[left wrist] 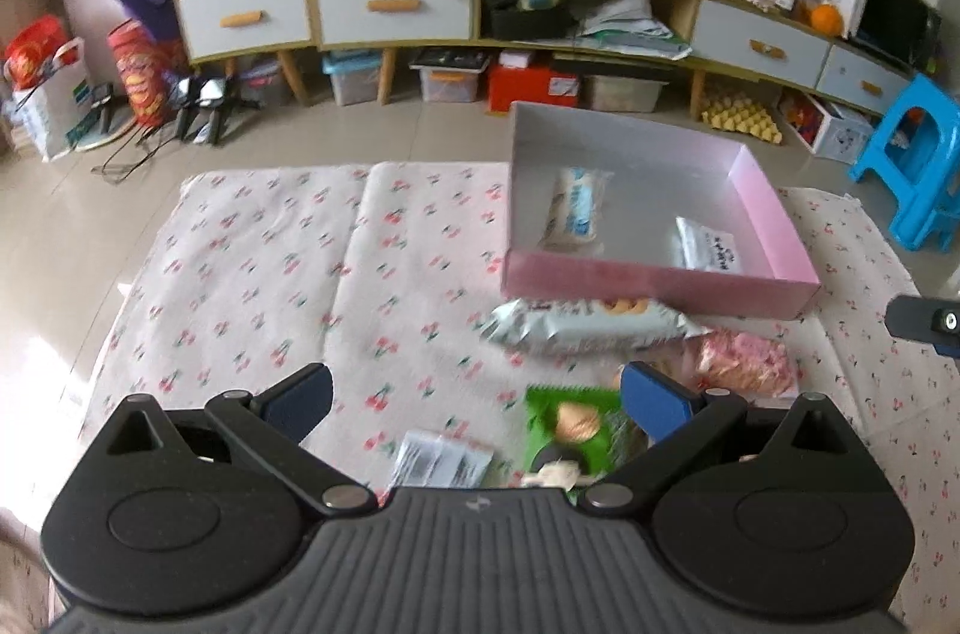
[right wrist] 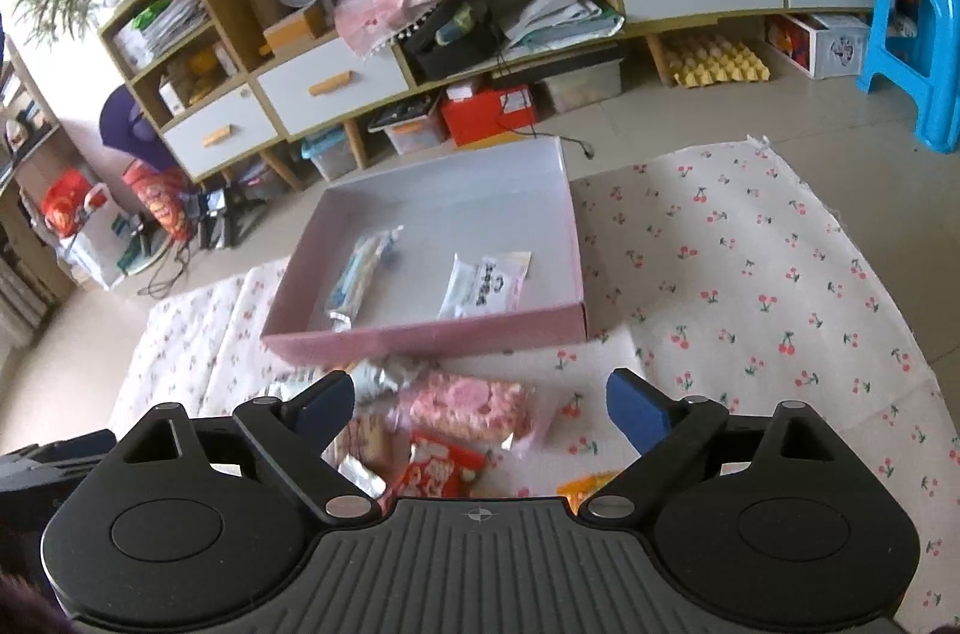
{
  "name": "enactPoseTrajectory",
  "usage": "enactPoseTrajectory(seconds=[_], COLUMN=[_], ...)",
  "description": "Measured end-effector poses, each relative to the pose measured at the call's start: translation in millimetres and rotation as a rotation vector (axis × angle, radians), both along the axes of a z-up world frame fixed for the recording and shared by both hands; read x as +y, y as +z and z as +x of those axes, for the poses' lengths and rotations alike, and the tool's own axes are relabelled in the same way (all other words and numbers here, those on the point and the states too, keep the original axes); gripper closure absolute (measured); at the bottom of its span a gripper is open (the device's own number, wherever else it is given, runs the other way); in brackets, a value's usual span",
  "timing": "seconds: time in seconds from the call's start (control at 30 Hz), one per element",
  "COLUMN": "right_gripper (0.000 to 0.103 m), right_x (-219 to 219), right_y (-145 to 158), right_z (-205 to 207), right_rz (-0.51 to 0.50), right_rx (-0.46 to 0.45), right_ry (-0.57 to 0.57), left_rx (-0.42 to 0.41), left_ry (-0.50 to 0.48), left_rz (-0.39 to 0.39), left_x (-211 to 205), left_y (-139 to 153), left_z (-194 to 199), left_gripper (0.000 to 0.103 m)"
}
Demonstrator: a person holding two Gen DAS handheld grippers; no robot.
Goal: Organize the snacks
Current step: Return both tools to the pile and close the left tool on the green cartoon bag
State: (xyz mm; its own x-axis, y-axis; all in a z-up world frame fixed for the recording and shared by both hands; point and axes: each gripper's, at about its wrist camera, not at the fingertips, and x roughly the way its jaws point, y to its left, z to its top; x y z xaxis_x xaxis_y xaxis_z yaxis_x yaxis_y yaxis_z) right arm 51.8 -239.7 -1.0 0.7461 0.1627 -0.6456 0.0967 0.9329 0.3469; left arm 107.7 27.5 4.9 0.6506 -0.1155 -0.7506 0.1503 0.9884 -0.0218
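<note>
only left view shows green packet point(left wrist: 570, 424).

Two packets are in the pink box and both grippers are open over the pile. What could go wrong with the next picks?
1. The loose snacks overlap: the pink packet lies against the red packet, so the right gripper might pinch two at once.
2. The long biscuit packet sits tight against the pink box; the left gripper could shove the box.
3. The cherry-print cloth is wrinkled and might get snagged.
</note>
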Motion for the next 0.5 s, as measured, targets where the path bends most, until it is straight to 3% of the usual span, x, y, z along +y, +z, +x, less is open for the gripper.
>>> enactPoseTrajectory(seconds=[0.2, 0.5], right_gripper=[0.005, 0.005], right_x=[7.7, 22.5], right_y=[-17.1, -36.4], right_z=[-12.2, -21.7], right_rz=[-0.045, -0.118], right_rx=[0.017, 0.116], right_ry=[0.039, 0.120], left_rx=[-0.005, -0.004], left_ry=[0.035, 0.007], left_rz=[-0.029, 0.027], left_x=[19.2, 37.4], left_y=[-10.2, -23.2], left_z=[-15.9, -24.1], left_gripper=[0.001, 0.001])
